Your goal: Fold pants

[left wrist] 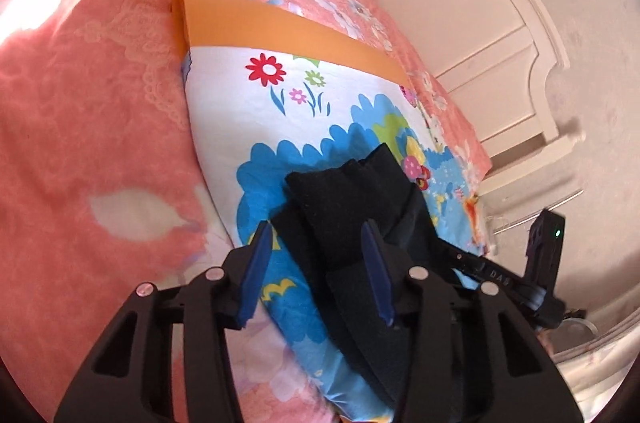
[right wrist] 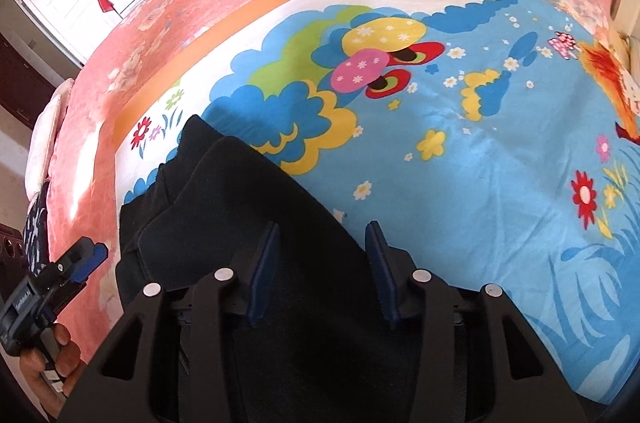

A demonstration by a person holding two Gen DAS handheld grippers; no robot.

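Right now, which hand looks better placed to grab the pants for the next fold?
Probably the right. The right gripper is open directly over the broad black pants, cloth between its fingers. The left gripper is open too, but sits at the pants' edge, half over the sheet.

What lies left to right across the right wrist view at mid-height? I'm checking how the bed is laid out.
Dark cabinet → pink blanket → orange border → black pants → cartoon sheet.
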